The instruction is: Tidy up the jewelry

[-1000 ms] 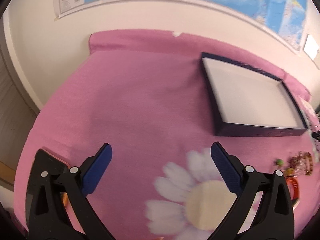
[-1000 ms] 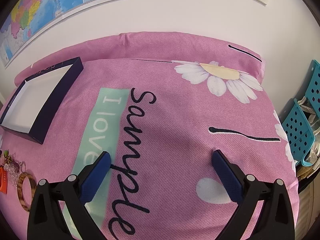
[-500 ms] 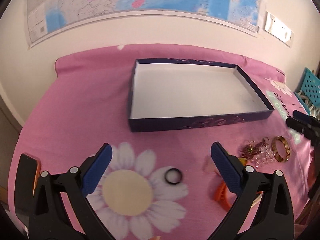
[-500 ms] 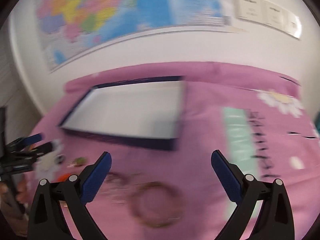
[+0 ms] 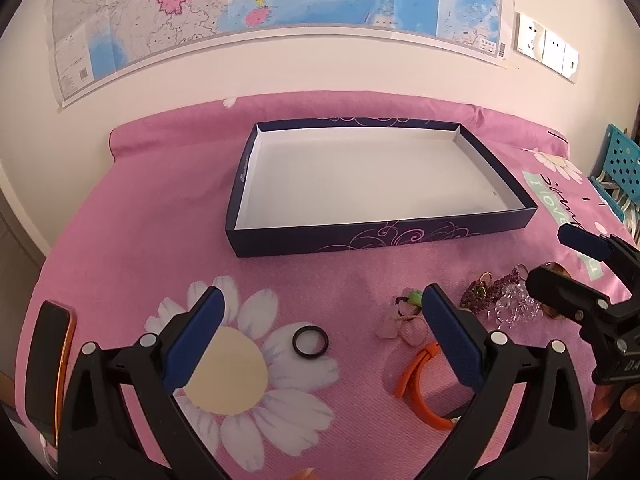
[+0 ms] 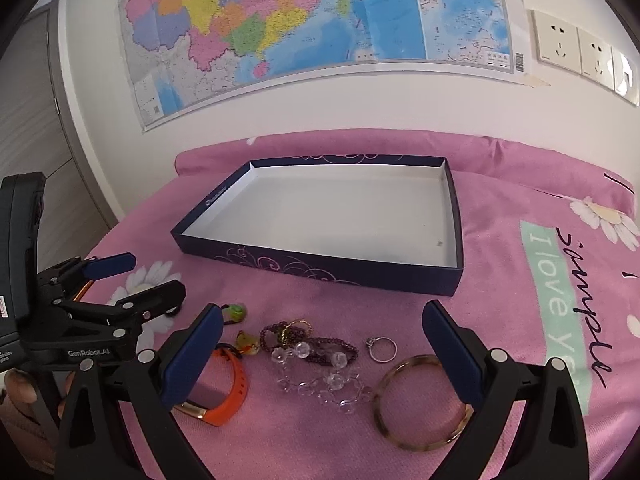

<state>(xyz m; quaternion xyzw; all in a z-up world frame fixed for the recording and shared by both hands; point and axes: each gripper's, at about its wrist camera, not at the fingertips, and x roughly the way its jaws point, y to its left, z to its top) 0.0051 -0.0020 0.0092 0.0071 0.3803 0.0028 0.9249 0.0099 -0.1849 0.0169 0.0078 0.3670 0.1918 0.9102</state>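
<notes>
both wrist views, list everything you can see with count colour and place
box: 1, navy outside, white inside, empty, back centre of the bedspread
bedspread: 1, pink with daisies and lettering, under everything
black ring: 1, on a daisy petal, left of the pile
silver ring: 1, right of the beads
brown bangle: 1, front right of the pile
orange band: 1, front left of the pile
clear bead bracelet: 1, centre of the pile
purple bead bracelet: 1, behind the clear one
green charm: 1, back left of the pile
map: 1, multicoloured, wall
sockets: white, wall right
left hand-held gripper: open
right hand-held gripper: open
</notes>
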